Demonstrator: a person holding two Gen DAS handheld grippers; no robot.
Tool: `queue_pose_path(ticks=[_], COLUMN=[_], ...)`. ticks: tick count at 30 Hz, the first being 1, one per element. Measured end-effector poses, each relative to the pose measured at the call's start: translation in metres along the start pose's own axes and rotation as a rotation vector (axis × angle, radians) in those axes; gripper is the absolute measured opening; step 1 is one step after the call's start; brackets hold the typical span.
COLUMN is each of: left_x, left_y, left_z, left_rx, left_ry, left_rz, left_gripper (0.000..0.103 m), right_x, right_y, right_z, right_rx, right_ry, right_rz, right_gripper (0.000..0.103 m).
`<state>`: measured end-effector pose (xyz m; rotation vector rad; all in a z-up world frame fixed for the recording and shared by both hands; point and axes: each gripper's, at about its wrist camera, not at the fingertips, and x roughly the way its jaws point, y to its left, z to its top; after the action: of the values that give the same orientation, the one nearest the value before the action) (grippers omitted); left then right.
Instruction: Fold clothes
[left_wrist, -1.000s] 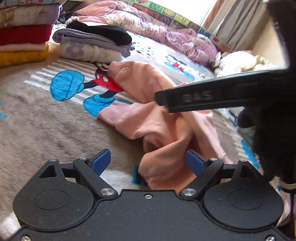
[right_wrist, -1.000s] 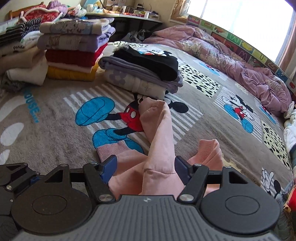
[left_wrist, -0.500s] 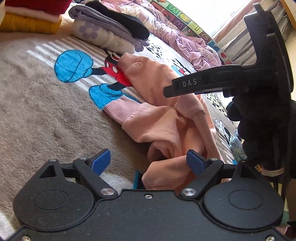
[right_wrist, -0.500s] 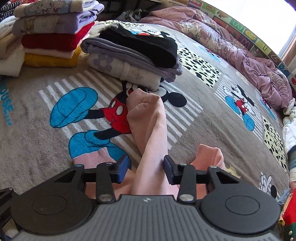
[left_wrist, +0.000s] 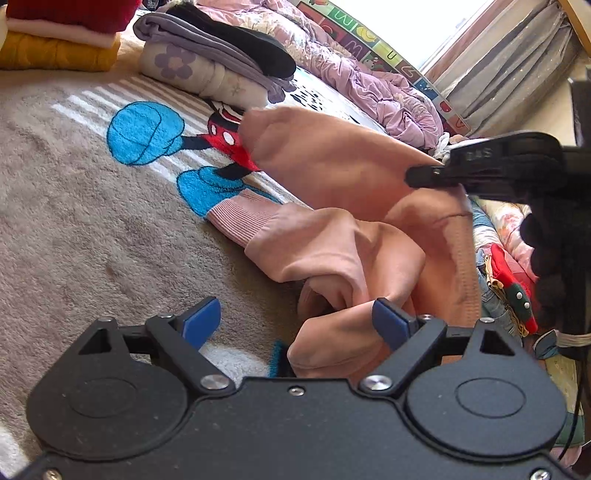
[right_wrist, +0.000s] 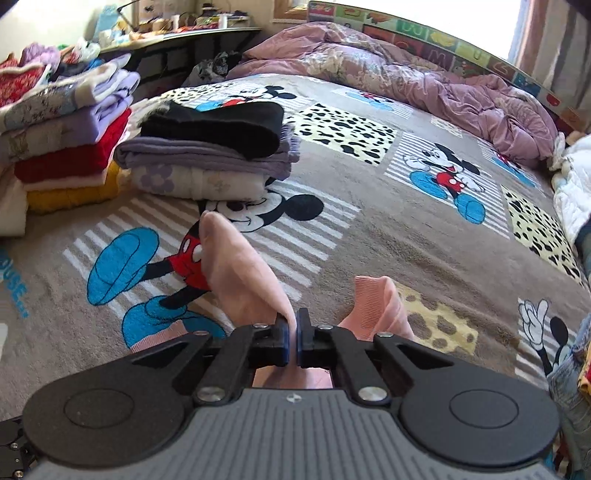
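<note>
Right wrist view: the right gripper (right_wrist: 291, 339) is seen with its jaws closed narrow on a ridge of the pink garment (right_wrist: 243, 266), which is lifted off the blanket (right_wrist: 388, 236).
Left wrist view: the left gripper (left_wrist: 295, 321) is seen with its jaws wide apart; a bunched part of the garment (left_wrist: 332, 254) lies between them, but it is not pinched.
Garment: it is crumpled on the blanket, just in front of the Mickey figure (right_wrist: 162, 266); one ribbed cuff (left_wrist: 240, 218) lies flat beside the figure's blue shoe, another cuff (right_wrist: 373, 295) is seen on the far side of the right gripper.
Done: two piles (right_wrist: 207, 155) of folded clothes are stacked behind the Mickey figure, the taller pile (right_wrist: 62, 147) beside the lower one. Who folded them cannot be told.
Left: the pink garment is judged not folded; no flat shape and no clean fold line is shown. More unfolded cloth seems to lie at the blanket's edge (left_wrist: 506, 280), but it is too small to tell.
Stage: the garment is probably being lifted to spread it out, so spreading and folding are judged to remain.
</note>
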<state>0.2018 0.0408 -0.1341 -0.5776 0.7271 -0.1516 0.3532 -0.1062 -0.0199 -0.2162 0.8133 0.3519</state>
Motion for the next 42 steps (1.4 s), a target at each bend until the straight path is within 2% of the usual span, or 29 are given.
queue_pose_path(ticks=[10, 25, 32, 42], left_x=[0.002, 0.003, 0.007, 0.008], left_y=[-0.004, -0.009, -0.010, -0.010], left_z=[-0.003, -0.007, -0.010, -0.013], left_rx=[0.032, 0.080, 0.093, 0.109], left_ry=[-0.005, -0.015, -0.011, -0.014], left_rz=[0.009, 0.025, 0.044, 0.064], left_gripper=[0.090, 0.090, 0.090, 0.090], right_x=[-0.041, -0.091, -0.099, -0.093], right_y=[-0.075, -0.178, -0.204, -0.226], right_z=[-0.040, -0.167, -0.224, -0.292], right_rx=[0.246, 0.684, 0.872, 1.095], right_ry=[-0.070, -0.233, -0.295, -0.320], right_rz=[-0.018, -0.054, -0.064, -0.093], right_gripper=[0.006, 0.006, 0.006, 0.006])
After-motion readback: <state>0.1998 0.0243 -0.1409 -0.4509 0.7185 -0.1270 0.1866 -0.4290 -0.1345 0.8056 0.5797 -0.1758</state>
